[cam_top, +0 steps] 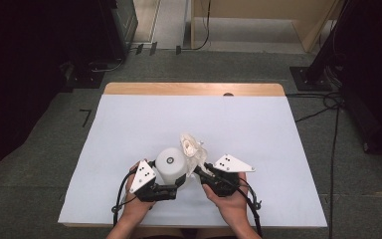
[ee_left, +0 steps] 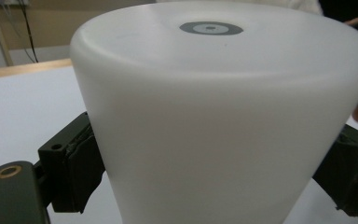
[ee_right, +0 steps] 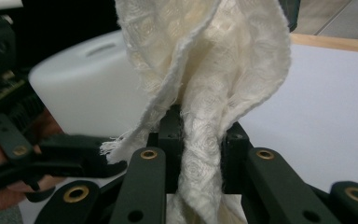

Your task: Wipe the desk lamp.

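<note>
From the high view I see the bench (cam_top: 129, 129) covered in white, with a wooden strip along its far edge. Near my side of it stands a white cup-like container (cam_top: 171, 166), upside down, its flat base with a small grey ring facing up. My left tongs (cam_top: 178, 183) reach in from the left and meet it low on its wall. Just to the right of the container, touching it or nearly so, a cream cloth (cam_top: 191, 147) stands bunched upward, and my right tongs (cam_top: 200, 171) hold it from below. Both of my hands sit close to the near edge of the bench, with cables trailing back from them.

In the left gripper view, the container (ee_left: 223, 116) looms close, widening toward the top, the grey ring near its upper edge. The black jaws sit one on each side of its lower wall and press against it, so the left tongs stand wide apart yet clamped on the container.

In the right gripper view, the cloth (ee_right: 205, 93) rises between the two jaws in soft folds, woven in a small square pattern with a frayed edge at the left. The jaws are drawn nearly together and pinch the fabric. Behind it to the left the container (ee_right: 84, 93) stands on the white bench (ee_right: 326, 107), with the left tongs (ee_right: 107, 161) beside it.
</note>
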Demonstrator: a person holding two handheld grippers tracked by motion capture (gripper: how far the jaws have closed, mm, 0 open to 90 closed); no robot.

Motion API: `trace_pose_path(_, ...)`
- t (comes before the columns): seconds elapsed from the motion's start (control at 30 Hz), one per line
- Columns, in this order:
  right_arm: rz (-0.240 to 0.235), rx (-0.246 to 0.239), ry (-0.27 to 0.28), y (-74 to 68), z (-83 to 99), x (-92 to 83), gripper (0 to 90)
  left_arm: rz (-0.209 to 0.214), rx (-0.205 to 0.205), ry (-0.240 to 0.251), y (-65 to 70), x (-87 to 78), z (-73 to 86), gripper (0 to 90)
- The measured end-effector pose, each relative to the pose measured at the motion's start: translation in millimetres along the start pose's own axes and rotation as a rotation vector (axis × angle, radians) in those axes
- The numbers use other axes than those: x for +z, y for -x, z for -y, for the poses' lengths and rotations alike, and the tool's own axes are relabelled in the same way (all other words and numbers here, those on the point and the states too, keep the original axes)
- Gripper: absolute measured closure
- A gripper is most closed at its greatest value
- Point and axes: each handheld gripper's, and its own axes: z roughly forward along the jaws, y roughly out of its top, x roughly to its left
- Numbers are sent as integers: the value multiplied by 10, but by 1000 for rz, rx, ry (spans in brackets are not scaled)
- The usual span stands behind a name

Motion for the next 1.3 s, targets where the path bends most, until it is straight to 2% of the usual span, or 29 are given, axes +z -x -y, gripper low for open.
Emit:
trace_pose_path(0.1,-6,6,-31,0,49,54,757,-20,-11,28,-35,-67,-64,84)
trace_pose_path(0.23,-16,19,-73,4,130,143,757,-26,-22,55,-78,-121,-105,84)
trace_pose_path(0.37,-12,17,-78,-6,136,152,758,-19,-21,54,-90,-114,-91,84)
trace_pose_path(0.47,-7,17,-54,-7,89,106,759,-5,-20,21,-75,-57,-39,84)
trace_pose_path(0.5,-2,14,-46,-6,73,85,760,5,-10,-5,-59,-19,-5,84)
trace_pose_path(0.57,7,7,-28,-10,43,49,760,12,3,-27,-39,25,23,84)
trace_pose_path(0.7,9,-2,-4,-4,-3,-1,759,-1,34,-41,-33,53,45,84)
trace_pose_path(0.73,18,1,-3,12,-10,-16,759,-27,69,-54,-43,68,64,84)
trace_pose_path(0.83,29,9,-6,51,8,-15,759,-63,114,-78,-78,82,98,83)
trace_pose_path(1.0,43,11,-18,84,47,15,759,-88,112,-111,-174,112,210,84)
trace_pose_path(1.13,48,18,-26,108,68,27,759,-75,124,-96,-192,99,262,83)
trace_pose_path(1.2,49,14,-28,119,74,27,759,-73,96,-94,-212,88,270,83)
trace_pose_path(1.23,49,14,-26,122,76,27,759,-73,96,-94,-212,88,270,79)
trace_pose_path(1.27,52,11,-25,130,76,23,759,-137,85,-87,-181,70,267,26)
trace_pose_path(1.3,52,11,-25,130,76,23,759,-137,85,-87,-181,70,267,0)
